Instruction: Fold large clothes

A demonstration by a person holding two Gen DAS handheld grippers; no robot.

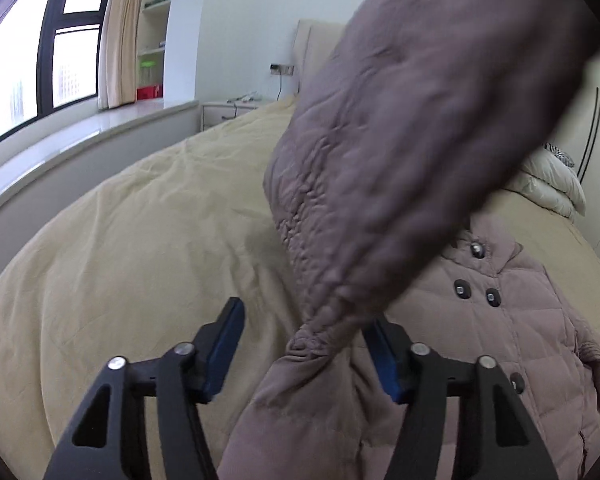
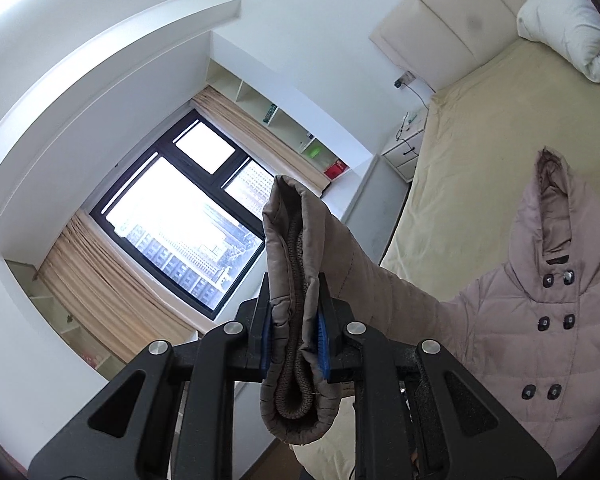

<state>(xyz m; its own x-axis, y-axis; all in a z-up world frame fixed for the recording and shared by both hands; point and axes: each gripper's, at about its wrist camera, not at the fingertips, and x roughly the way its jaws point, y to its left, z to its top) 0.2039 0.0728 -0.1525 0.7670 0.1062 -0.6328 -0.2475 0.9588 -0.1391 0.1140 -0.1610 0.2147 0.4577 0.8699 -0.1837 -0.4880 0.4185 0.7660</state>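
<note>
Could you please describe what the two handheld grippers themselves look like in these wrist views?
Both look alike. The left gripper and right gripper each have two matte black angular fingers with triangular cut-outs, round silver pivot pins and blue pads on the inner faces. No cables, markings, sleeves or hands show in either view.

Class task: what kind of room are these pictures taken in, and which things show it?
A bedroom, most likely: a wide bed with a padded headboard, a pillow, and a bedside cabinet.
</note>
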